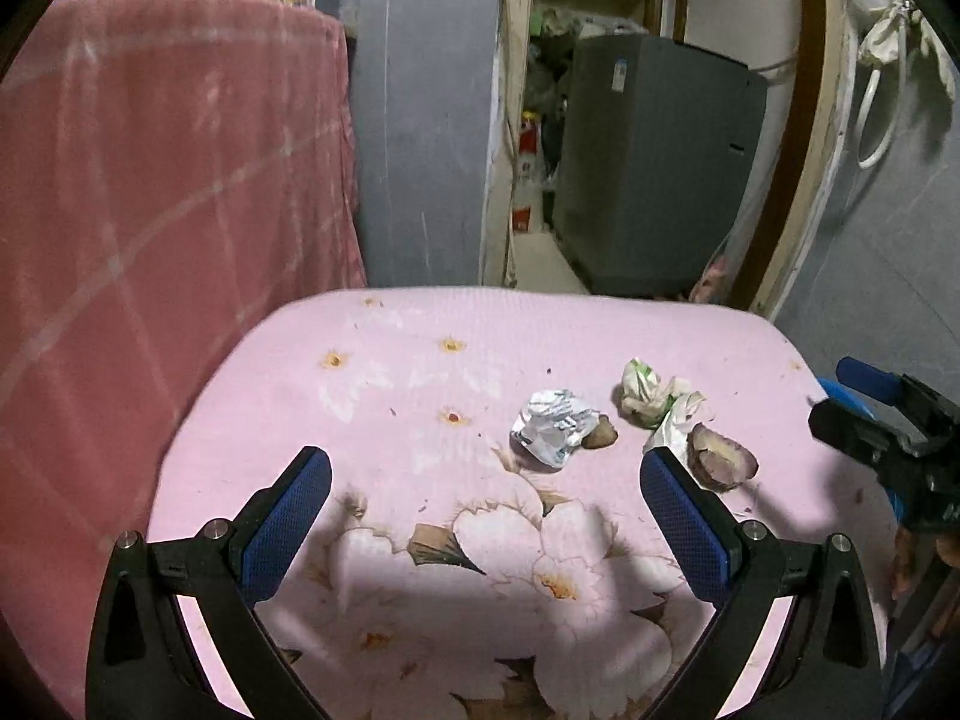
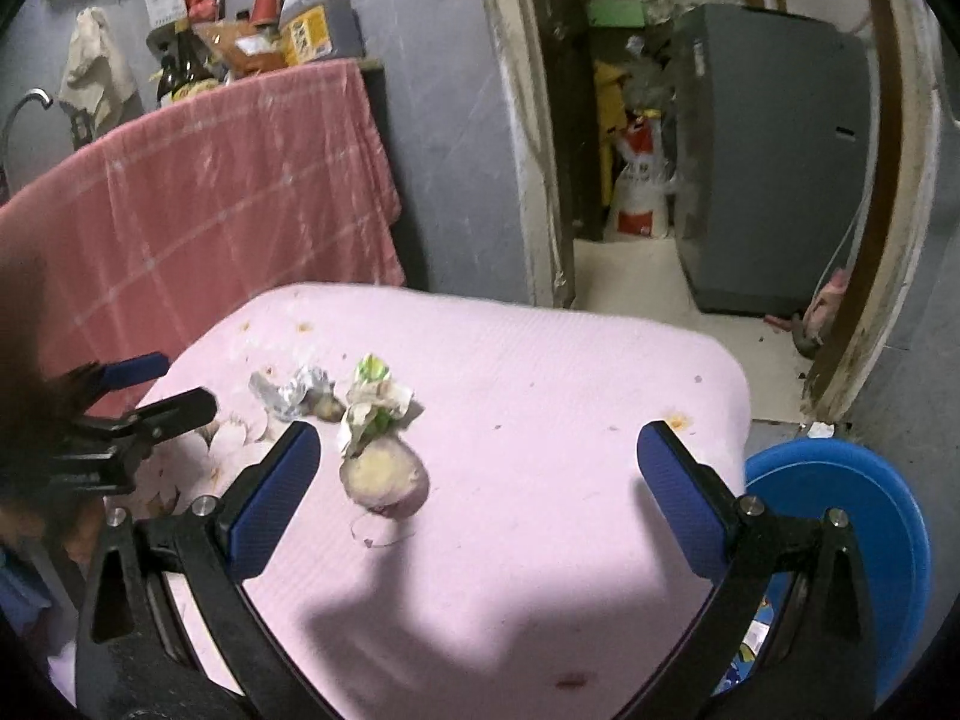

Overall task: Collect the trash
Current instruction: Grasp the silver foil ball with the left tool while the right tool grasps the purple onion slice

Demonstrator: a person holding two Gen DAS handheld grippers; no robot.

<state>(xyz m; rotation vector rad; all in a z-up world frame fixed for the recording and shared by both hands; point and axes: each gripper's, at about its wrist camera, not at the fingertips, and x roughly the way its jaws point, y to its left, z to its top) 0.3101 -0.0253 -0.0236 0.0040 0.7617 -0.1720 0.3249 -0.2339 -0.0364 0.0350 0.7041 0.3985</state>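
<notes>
Nearest the lens, the left hand-held gripper [image 1: 486, 498] hangs released over the pink flowered cloth [image 1: 420, 540] on the desk, its blue pads spread wide with nothing between them. The right hand-held gripper [image 2: 480, 468] is likewise spread and empty above the same cloth. Just past them lies the trash: a cut vegetable piece [image 2: 384, 483] beside the right gripper's left finger, then a crumpled green-and-white wrapper [image 2: 375, 402] touching it, and a crushed silver wrapper [image 1: 552, 427] with a small brown scrap [image 1: 602, 435] against it (all loose on the cloth). A blue bin [image 2: 840, 546] sits by the desk's right edge. Farther off hangs a red checked towel [image 1: 168, 192], and beyond the doorway stands a grey appliance [image 1: 654, 162].
</notes>
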